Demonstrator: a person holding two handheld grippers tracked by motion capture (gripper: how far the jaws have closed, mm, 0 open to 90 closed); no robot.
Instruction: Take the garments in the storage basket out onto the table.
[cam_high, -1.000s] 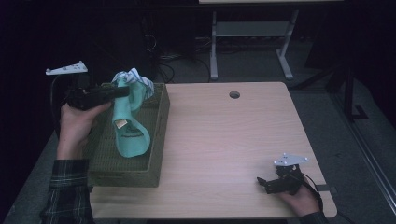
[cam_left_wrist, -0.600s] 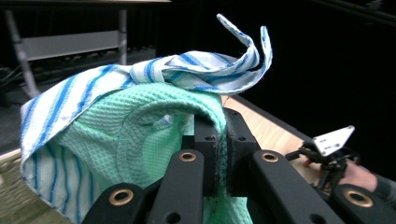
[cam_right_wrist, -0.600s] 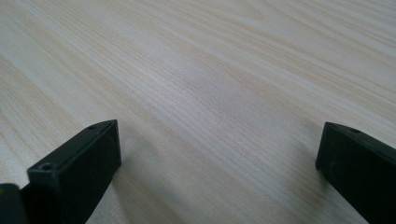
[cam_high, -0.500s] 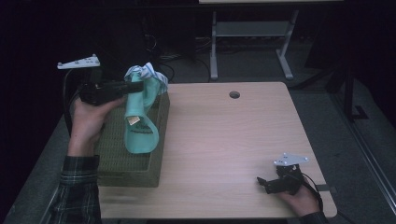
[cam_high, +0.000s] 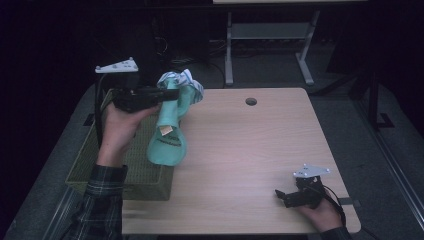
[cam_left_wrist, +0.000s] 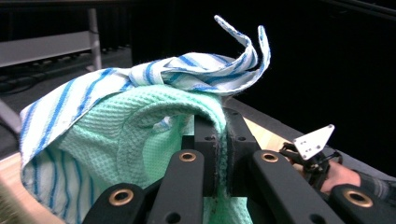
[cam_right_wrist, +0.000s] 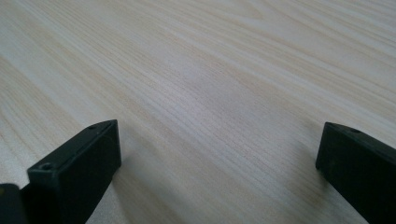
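The left gripper (cam_high: 172, 95) has swung the green towel (cam_high: 169, 135) up and out of the basket (cam_high: 120, 172) since a second ago — it now hangs over the basket's edge and the table (cam_high: 250, 150), so the lift-out looks nearly done. Jaws pinched tight on the towel's top fold, a blue-striped cloth (cam_left_wrist: 187, 70) bunched in with it. It droops long and limp, waffle-textured, tag showing — the right gripper (cam_high: 282, 196) waits wide open, empty, low at the table's near corner

Plaid sleeve (cam_high: 102, 200), seemingly dark green
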